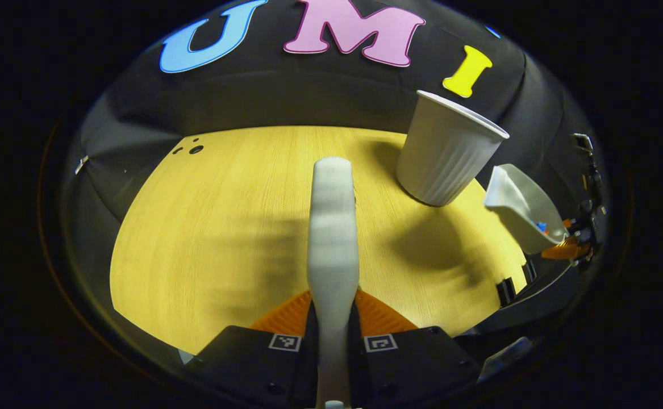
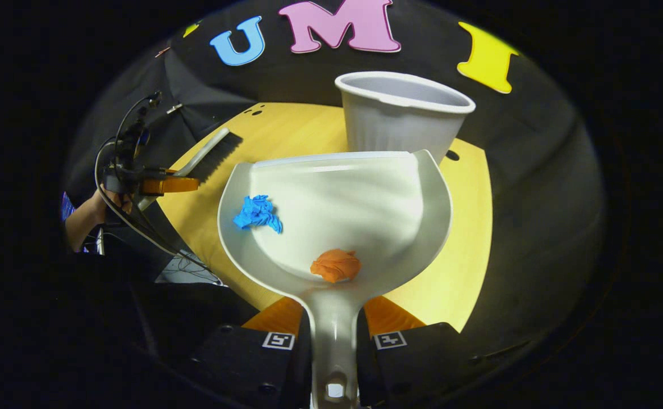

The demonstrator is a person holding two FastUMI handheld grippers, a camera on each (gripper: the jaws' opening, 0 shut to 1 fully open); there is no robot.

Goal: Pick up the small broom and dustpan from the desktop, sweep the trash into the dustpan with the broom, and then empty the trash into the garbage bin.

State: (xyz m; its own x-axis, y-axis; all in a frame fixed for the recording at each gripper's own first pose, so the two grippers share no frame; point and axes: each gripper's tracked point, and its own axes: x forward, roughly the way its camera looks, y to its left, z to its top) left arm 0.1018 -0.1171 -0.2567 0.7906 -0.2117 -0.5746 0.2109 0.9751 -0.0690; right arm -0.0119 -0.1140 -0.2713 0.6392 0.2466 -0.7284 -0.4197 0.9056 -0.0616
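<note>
My left gripper (image 1: 334, 311) is shut on the white handle of the small broom (image 1: 332, 227), which points forward over the yellow desktop (image 1: 212, 238). In the right gripper view that broom (image 2: 211, 153) shows dark bristles, held by the left gripper (image 2: 167, 184) at the left. My right gripper (image 2: 334, 319) is shut on the handle of the white dustpan (image 2: 354, 199), lifted above the desk. A crumpled blue paper (image 2: 258, 213) and an orange one (image 2: 336, 265) lie inside the pan. The white ribbed garbage bin (image 2: 402, 116) stands upright just beyond the pan's front lip. The dustpan (image 1: 521, 207) hangs right of the bin (image 1: 445, 150).
A person's hand (image 2: 90, 213) holds the left gripper, with cables (image 2: 138, 227) trailing below it. Small dark holes (image 1: 195, 149) mark the desk's far left corner. Black cloth walls close in the desk on all sides.
</note>
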